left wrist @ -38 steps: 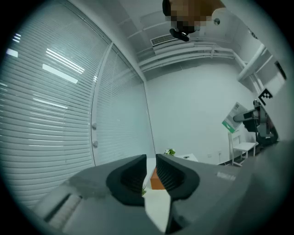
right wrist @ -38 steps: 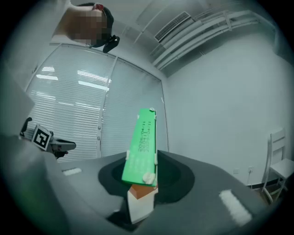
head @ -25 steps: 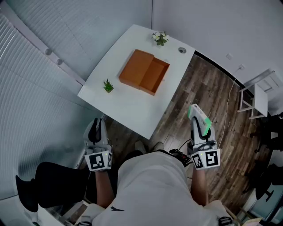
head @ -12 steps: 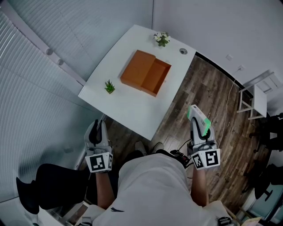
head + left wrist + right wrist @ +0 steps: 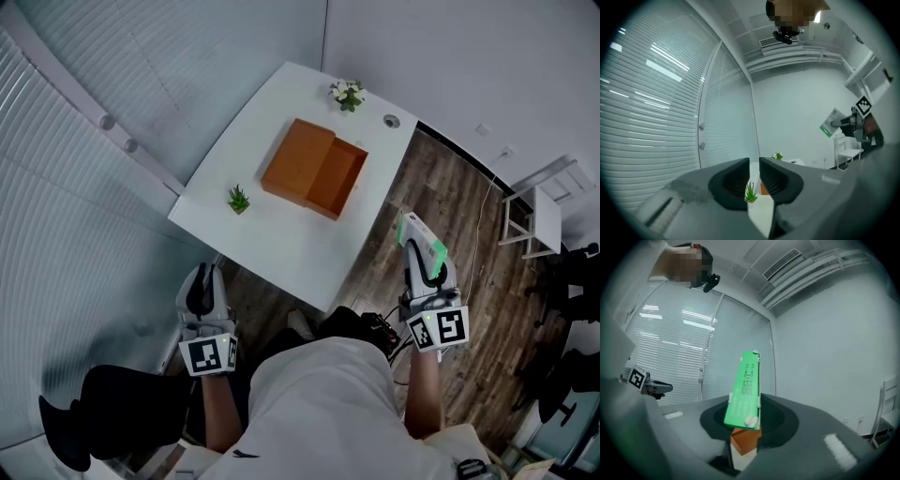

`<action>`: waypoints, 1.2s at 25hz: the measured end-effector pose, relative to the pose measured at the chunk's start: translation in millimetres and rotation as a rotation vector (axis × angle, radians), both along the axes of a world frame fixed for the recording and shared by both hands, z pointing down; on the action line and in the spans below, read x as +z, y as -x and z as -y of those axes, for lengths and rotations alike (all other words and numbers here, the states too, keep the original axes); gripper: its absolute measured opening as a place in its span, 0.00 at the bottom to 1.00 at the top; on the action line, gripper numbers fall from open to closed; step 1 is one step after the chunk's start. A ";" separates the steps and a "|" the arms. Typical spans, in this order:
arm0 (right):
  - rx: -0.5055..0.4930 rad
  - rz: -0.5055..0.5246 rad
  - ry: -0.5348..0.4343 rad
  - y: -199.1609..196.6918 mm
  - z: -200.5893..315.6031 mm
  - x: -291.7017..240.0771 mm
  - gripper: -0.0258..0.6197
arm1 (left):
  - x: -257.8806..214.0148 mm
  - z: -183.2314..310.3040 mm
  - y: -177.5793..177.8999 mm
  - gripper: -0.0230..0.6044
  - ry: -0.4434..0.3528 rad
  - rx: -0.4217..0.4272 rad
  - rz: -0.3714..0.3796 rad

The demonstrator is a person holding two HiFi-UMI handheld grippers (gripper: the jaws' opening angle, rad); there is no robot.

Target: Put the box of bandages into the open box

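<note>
Right gripper [image 5: 743,427] clamped bandage box [image 5: 745,390] by one end, likely for lowering into open box [image 5: 339,178] toward table's [image 5: 281,239] far edge; left gripper [image 5: 753,180] slightly parted, empty.

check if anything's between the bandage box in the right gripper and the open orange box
Nothing visible. The right gripper holds the bandage box over the floor beside the table, whose bare top lies between it and the open box. The green plant and flowers stand aside.
</note>
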State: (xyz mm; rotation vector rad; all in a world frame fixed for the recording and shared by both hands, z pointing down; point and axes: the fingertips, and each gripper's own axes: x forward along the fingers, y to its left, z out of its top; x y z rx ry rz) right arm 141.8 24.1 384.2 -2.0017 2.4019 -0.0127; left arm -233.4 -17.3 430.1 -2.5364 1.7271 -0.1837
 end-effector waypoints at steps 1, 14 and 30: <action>-0.003 -0.004 -0.003 0.2 6.7 -1.8 0.18 | -1.7 2.7 0.5 0.16 -0.002 0.001 0.001; -0.121 -0.036 -0.002 -11.7 104.7 1.6 0.18 | 1.6 53.2 -6.4 0.16 0.009 -0.111 -0.033; -0.215 -0.071 0.021 -25.2 166.9 13.8 0.18 | 2.9 77.9 -3.2 0.16 0.019 -0.219 -0.031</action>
